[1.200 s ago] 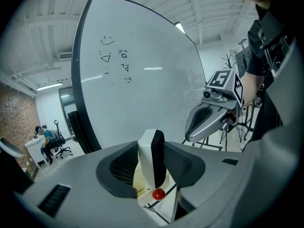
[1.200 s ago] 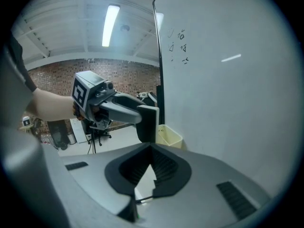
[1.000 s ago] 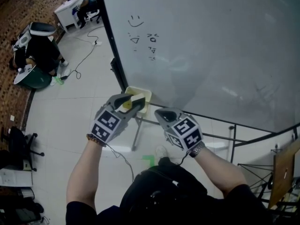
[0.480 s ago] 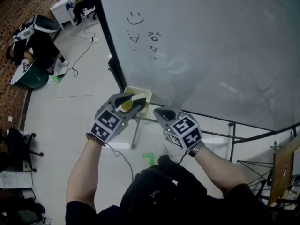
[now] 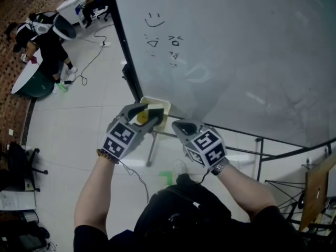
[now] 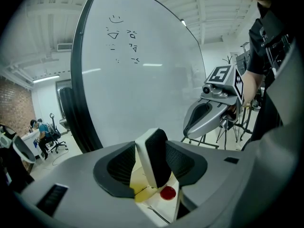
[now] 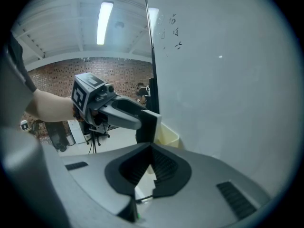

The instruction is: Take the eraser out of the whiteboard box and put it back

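Whiteboard [image 5: 236, 62] fills the upper right of the head view, pale tiled floor [image 5: 79, 130] below it.

- Eraser [image 6: 152, 158]: upright but tilted between the left gripper's [image 5: 148, 115] jaws, white back to the picture's left, black felt to the right. It sits directly above the box [image 5: 157, 101], not yet down in it.
- Left gripper: jaws have just been opening with the eraser between them. They now stand spread. The felt leans on one pad and a gap shows at the other, so this looks like letting go, not gripping. My reading: it is held over the opening so the eraser falls straight in.
- Box: pale yellow, fixed at the board's lower edge, centre-left of the head view. A small red round thing [image 6: 167, 193] lies inside, so the eraser has to land beside it.
- Right gripper [image 5: 181, 126]: jaws closed together on nothing. It hangs just right of the box, apparently parked clear of the drop.
- Scribbles [image 5: 163, 38] at the board's upper left are unwiped.
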### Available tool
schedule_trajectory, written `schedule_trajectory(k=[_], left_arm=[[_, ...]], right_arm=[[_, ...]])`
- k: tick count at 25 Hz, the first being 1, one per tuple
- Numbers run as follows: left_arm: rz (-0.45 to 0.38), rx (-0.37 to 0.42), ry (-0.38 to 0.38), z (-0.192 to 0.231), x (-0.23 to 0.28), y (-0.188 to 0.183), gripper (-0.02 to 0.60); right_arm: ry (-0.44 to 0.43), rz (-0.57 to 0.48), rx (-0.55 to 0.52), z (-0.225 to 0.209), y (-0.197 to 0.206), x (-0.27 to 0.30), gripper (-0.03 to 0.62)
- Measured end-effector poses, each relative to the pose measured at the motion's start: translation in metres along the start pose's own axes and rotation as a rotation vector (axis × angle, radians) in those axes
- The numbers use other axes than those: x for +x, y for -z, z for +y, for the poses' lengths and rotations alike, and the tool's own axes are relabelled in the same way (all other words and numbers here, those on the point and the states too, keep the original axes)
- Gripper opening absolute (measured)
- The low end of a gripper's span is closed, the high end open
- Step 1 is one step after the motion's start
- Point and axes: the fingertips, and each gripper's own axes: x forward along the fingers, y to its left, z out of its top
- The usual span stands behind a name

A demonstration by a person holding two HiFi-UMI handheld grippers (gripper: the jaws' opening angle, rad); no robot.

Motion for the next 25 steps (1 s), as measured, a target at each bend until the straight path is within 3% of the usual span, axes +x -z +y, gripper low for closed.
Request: schedule_trajectory(k=[17, 25], left_arm=[[0.066, -0.019, -0.017, -0.002, -0.006, 0.021, 0.195], [0.060, -0.022, -0.031, -0.008, -0.015, 0.020, 0.195]], right_arm=[[0.000, -0.011, -0.006, 0.009, -0.002, -0.005, 0.025], [-0.005, -0.019, -0.014, 0.019, -0.003, -0.011, 0.025]])
